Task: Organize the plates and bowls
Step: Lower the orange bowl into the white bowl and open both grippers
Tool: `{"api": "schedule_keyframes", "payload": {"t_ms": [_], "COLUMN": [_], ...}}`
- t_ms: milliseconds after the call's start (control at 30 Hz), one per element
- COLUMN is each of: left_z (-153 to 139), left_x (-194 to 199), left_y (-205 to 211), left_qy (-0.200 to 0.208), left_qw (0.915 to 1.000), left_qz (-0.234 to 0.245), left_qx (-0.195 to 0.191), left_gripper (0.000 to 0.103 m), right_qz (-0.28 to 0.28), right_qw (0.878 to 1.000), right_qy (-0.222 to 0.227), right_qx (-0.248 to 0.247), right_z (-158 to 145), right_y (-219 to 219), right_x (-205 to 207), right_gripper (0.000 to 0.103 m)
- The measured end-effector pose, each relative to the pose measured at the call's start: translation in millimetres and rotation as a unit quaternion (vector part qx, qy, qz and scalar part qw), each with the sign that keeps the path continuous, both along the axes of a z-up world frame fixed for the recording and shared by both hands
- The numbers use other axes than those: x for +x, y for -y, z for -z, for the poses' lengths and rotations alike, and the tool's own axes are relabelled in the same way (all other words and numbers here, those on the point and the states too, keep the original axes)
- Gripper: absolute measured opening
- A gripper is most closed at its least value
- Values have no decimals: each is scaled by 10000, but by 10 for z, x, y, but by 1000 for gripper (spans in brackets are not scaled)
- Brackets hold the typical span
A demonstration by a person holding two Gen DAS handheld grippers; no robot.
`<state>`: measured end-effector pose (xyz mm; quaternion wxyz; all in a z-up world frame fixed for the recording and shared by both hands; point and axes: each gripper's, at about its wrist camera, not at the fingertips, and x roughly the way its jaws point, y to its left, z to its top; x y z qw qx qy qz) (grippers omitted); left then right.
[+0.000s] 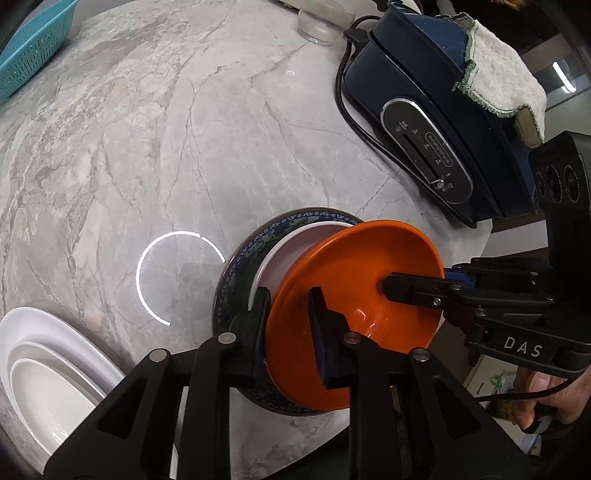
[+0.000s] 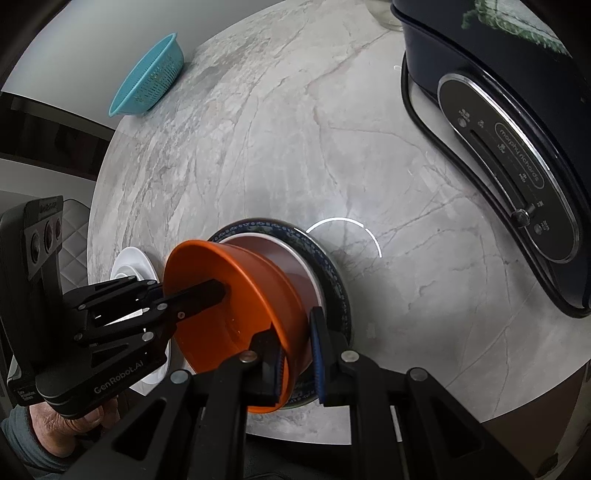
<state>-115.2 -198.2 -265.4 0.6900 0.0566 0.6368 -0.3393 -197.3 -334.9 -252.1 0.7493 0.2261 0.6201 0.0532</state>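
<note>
Both grippers grasp the orange bowl [image 1: 354, 314] by opposite rim edges: the left gripper [image 1: 291, 325] and the right gripper [image 2: 295, 354]. It hangs tilted above the blue patterned plate [image 1: 236, 280]. Better level it, then lower slowly.

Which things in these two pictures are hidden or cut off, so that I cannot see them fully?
- White plate, both views: the orange bowl covers most of it.
- Patterned plate, left wrist view: its near part is behind the bowl and the left gripper fingers.
- Stack of white dishes, left view: cut by the frame edge.
- Glass, left view: top cut off.
- Dark blue appliance, right view: runs beyond the frame.
</note>
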Motion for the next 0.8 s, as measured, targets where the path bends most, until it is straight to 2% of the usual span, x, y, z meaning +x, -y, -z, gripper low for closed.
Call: {"api": "schedule_keyframes", "payload": {"t_ms": [67,133,233,300,567,633,667,700,800], "left_z": [-43,-89,-160,-190,-385,-485,-516,-540,-513], "left_x": [-19,-50,-63,-33,15,53,84,113,185], "left_y": [19,50,54,13,-151,-289,-373,-477,-802], "left_qy": [-12,8,144,154,198,308,351,391,358], "left_qw": [9998,9995,9990,9985,9966,9958,9960,9961,9969], "left_qz": [59,127,125,10,-160,-254,-307,-385,-480], "left_qx": [-171,-296,-402,-517,-789,-820,-756,-687,-517], "left_gripper": [40,62,72,72,72,74,74,74,74], "right_qz": [-10,-20,-7,31,48,109,145,177,312], "right_qw": [10000,10000,10000,9999,9999,9998,9995,9991,9978], "right_qy": [14,23,30,57,22,174,278,384,580], "right_qx": [-15,-34,-54,-133,-112,-56,-64,-66,72], "right_z": [-4,-6,-12,-35,-1,-65,-110,-146,-180], "right_y": [-7,-14,-19,-7,48,84,120,168,333], "right_x": [-1,-2,12,5,-25,-51,-79,-113,-228], "right_gripper": [15,14,15,19,19,27,38,44,44]}}
